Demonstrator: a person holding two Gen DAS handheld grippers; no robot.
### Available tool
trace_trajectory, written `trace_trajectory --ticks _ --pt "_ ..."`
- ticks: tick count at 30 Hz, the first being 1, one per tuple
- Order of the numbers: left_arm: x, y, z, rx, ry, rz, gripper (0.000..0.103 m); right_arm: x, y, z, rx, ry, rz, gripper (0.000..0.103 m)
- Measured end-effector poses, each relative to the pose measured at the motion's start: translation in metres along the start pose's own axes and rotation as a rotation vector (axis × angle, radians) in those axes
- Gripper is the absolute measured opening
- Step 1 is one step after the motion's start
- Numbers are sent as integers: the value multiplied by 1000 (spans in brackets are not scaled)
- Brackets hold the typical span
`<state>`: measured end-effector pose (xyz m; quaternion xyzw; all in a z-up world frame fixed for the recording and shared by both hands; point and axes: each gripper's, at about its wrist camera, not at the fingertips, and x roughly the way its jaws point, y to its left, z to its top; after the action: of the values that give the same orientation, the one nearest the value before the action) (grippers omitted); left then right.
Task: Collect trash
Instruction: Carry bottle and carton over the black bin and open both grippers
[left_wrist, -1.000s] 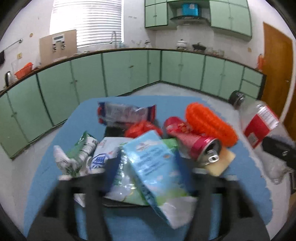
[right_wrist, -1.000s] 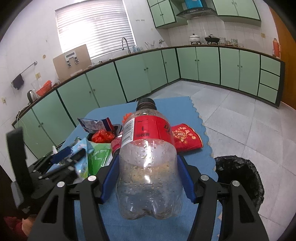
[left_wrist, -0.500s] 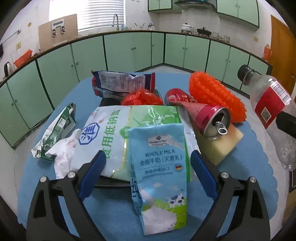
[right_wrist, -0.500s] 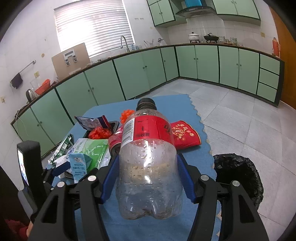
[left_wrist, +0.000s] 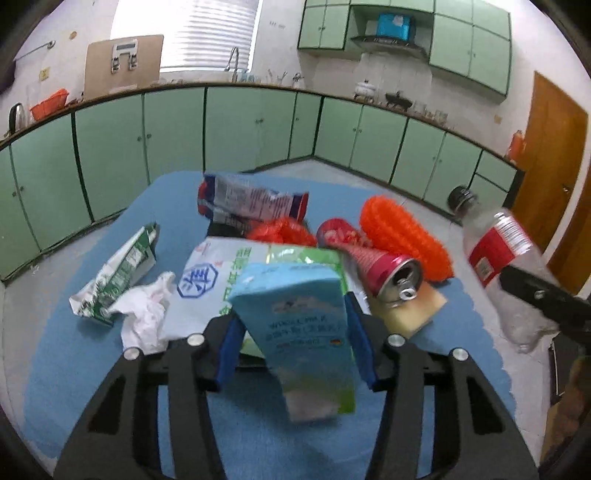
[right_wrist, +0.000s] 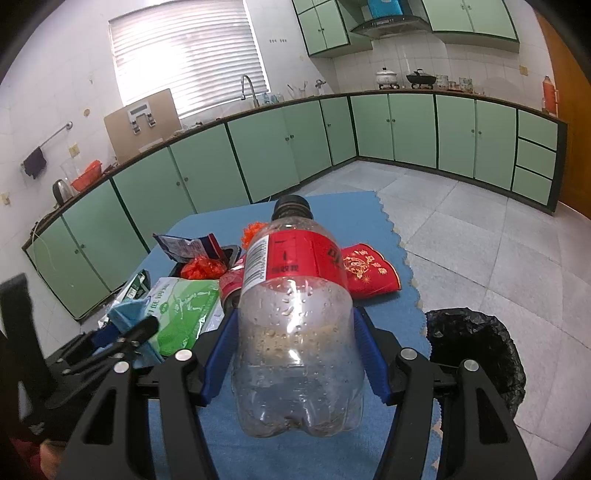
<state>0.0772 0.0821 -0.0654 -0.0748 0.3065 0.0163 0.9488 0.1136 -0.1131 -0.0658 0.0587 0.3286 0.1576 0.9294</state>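
A light-blue milk carton (left_wrist: 306, 350) stands tilted up off the blue mat (left_wrist: 74, 350). It sits between the blue pads (left_wrist: 231, 347) of my left gripper (left_wrist: 293, 314), whose jaws are closing and press on its sides. My right gripper (right_wrist: 295, 321) is shut on a clear plastic bottle (right_wrist: 291, 280) with a red label and black cap, held above the mat's right side. The left wrist view shows that bottle (left_wrist: 495, 251) at the far right. In the right wrist view the left gripper (right_wrist: 125, 332) is at lower left with the carton (right_wrist: 127, 310).
Behind the carton lie a green-white bag (left_wrist: 221, 280), a crumpled tissue (left_wrist: 144, 314), a flattened green carton (left_wrist: 122, 273), a pink can (left_wrist: 380, 266), an orange spiky roll (left_wrist: 402, 236) and a snack wrapper (left_wrist: 251, 203). A black-lined bin (right_wrist: 476, 350) stands on the floor, right of the mat.
The left jaws opened wide over the carton lying flat, then closed on it; the carton now stands tipped up between them. The right gripper and bottle have not moved.
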Motion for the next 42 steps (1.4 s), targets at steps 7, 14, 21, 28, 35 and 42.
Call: trace_trajectory --ticks 7,14,21,28,35,42 --pt "-27 -12 8 43 -77 -66 47 -11 -4 -2 13 -21 -10 61" --pt "-33 -37 20 86 -119 -138 47 -27 -23 -4 42 -47 -40 61" --pt "-25 -90 36 135 -121 -293 46 -59 -84 0 116 -101 -162 61" --pt "17 -180 48 188 -75 -456 46 -74 -156 -7 189 -99 -311 61" --pt "83 -264 38 226 27 -532 46 -59 -205 -22 228 -34 -392 61" --pt "143 -297 22 247 137 -531 49 -34 -233 -39 269 33 -426 61"
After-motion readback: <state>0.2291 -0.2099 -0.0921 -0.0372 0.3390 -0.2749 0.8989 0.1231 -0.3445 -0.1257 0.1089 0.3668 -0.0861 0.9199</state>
